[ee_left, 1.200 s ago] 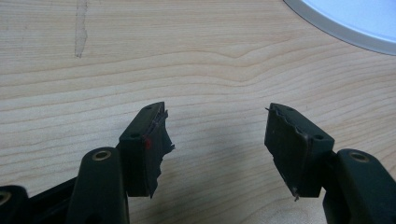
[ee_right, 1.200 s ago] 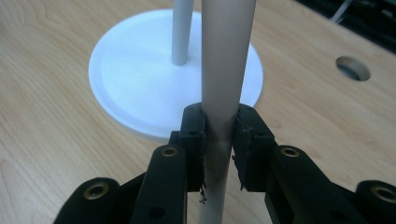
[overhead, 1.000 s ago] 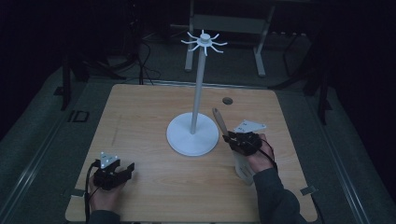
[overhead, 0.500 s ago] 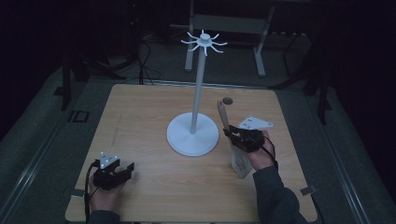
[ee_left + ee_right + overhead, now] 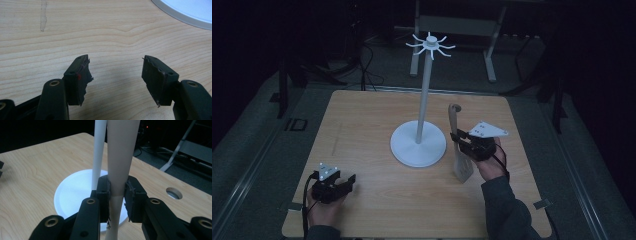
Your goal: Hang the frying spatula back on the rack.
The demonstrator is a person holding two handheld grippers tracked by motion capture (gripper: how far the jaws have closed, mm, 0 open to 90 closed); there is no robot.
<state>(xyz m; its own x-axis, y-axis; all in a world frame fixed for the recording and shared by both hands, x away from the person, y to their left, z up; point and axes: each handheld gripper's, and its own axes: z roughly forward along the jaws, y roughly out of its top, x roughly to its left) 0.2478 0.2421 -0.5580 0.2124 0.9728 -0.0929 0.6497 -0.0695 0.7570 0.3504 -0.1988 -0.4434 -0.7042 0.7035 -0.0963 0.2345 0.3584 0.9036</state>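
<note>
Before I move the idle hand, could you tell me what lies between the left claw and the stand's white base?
Only bare wooden table, seen in the high view, separates the left claw from the base.

This looks like a lab or recording studio rather than a home. A bare wooden table (image 5: 362, 130) stands alone on grey carpet (image 5: 252, 150) in a darkened room. Black cables (image 5: 362, 65) trail across the floor behind it, beside dark stand legs (image 5: 282, 85) and a grey metal frame (image 5: 457, 30) at the back.
</note>
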